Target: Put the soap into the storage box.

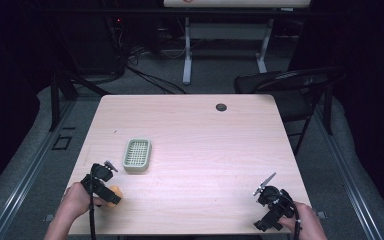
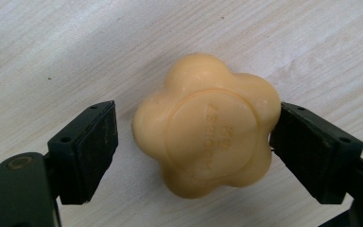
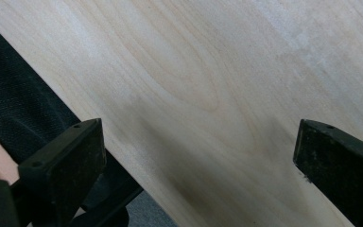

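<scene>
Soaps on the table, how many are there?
1: an orange flower-shaped soap lying on the table near its front left corner, between the left gripper's open jaws.

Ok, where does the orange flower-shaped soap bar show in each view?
High view: the orange flower-shaped soap bar lies near the table's front left corner, at the left gripper.
Left gripper view: centre, between open jaws.
Right gripper view: not in it.
Shared landmark: the pale wooden tabletop.

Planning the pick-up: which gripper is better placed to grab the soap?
Left. The left gripper already straddles the orange soap, jaws open, one pad touching or nearly so. The right gripper is open over bare table at the far side.
</scene>
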A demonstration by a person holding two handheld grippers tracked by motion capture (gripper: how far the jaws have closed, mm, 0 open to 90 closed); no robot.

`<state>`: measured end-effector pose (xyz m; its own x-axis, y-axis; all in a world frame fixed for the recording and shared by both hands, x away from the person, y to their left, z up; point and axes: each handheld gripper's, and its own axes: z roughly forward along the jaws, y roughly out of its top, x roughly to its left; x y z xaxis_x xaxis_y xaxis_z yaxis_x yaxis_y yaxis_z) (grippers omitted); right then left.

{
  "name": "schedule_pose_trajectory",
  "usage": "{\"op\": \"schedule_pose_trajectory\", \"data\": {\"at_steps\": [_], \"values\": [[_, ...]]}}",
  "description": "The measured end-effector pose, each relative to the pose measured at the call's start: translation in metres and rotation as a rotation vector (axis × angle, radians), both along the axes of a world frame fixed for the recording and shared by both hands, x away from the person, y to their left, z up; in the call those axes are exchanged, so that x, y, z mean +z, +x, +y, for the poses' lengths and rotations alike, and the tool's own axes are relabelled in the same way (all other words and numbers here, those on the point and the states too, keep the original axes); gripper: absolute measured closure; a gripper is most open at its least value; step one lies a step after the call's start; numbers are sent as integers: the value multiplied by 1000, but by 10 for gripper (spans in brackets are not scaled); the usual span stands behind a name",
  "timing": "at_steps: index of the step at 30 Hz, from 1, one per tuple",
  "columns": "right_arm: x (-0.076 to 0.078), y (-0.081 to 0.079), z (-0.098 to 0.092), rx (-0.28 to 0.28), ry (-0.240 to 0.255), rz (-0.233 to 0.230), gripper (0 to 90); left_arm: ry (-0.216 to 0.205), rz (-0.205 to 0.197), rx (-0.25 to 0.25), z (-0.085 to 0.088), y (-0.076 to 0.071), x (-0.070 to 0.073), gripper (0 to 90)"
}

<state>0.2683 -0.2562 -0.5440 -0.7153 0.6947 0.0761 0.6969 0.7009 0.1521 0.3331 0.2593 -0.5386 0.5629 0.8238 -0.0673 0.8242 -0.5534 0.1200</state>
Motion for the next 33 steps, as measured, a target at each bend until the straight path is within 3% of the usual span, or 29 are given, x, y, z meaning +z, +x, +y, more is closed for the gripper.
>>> {"op": "schedule_pose_trajectory", "data": {"at_steps": [9, 18, 24, 33], "values": [[0, 1, 0, 7, -4, 6, 27, -2, 36, -15, -2, 3, -4, 245], [0, 1, 0, 9, -11, 12, 28, 29, 51, -30, -6, 5, -4, 259], [-1, 0, -1, -8, 8, 2, 28, 37, 48, -38, -6, 5, -4, 262], [0, 0, -1, -3, -2, 3, 28, 27, 37, -26, -4, 3, 3, 265]]}}
